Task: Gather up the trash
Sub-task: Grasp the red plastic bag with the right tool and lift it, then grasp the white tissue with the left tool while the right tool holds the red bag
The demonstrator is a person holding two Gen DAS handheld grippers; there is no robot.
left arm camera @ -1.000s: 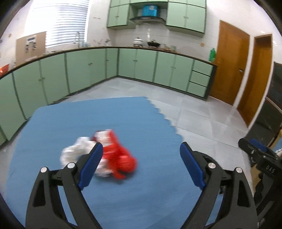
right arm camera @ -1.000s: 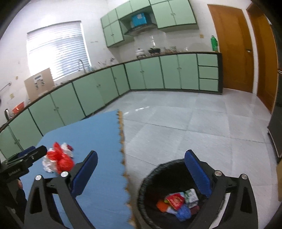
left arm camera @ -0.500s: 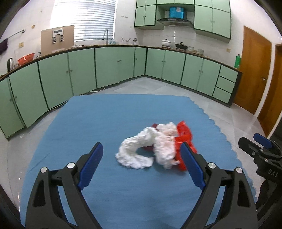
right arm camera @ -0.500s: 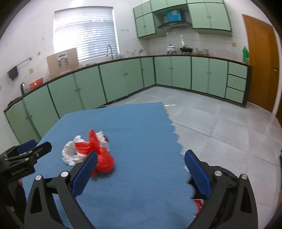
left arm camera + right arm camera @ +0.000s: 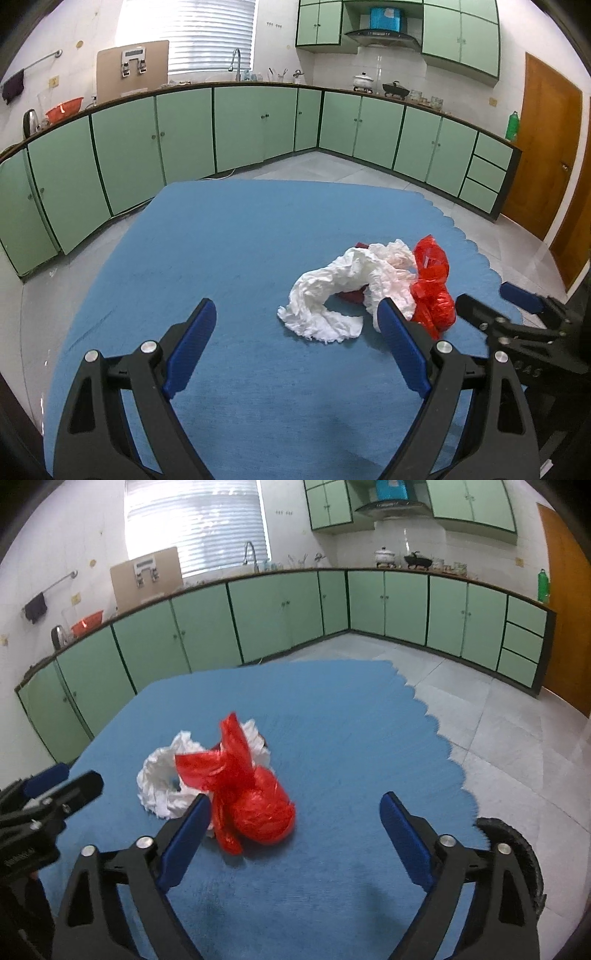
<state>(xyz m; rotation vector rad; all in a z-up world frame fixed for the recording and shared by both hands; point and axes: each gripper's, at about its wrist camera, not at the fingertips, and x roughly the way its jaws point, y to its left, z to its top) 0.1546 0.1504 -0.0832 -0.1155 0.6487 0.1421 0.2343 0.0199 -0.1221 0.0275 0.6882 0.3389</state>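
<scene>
Trash lies in one clump on the blue mat [image 5: 229,258]: a crumpled white tissue [image 5: 332,295] touching a knotted red plastic bag [image 5: 255,797]. Since half a second ago, both views have closed in on it. The left tongs [image 5: 295,343] and right tongs [image 5: 295,830] stand apart, empty. Only the right view shows the black bin rim [image 5: 517,845] beside the mat; only the left shows a dark red scrap [image 5: 351,296] under the tissue.
</scene>
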